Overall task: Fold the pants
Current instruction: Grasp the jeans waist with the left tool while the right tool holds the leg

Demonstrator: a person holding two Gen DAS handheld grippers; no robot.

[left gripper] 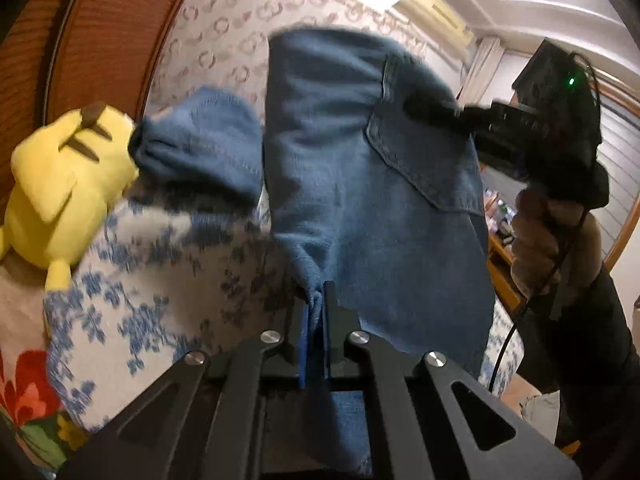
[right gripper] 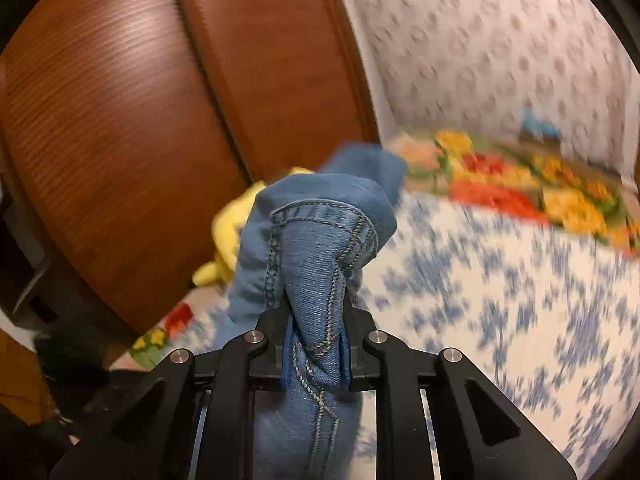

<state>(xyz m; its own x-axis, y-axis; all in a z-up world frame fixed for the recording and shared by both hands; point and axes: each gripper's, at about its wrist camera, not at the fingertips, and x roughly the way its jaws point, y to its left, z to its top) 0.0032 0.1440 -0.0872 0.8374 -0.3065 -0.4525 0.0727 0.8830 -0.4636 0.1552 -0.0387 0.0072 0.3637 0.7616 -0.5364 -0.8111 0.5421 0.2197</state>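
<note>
Left gripper (left gripper: 318, 304) clamped tight on thin pinch of denim; right gripper (right gripper: 316, 320) closed on thick seam bunch. Pants (left gripper: 372, 184) lifted off bed, hanging between both grippers, long axis running up and away in left wrist view, back pocket facing camera (one leg trails left toward toy). Blue-floral bedspread (right gripper: 500, 300) beneath. Yellow plush toy (left gripper: 60, 188) touching leg end. Wooden headboard (right gripper: 120, 120) behind; patterned wallpaper (left gripper: 224, 28) farthest.

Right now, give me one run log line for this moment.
step: lifting jeans off bed | left gripper: shut on jeans | right gripper: shut on jeans | nearby: yellow plush toy
</note>
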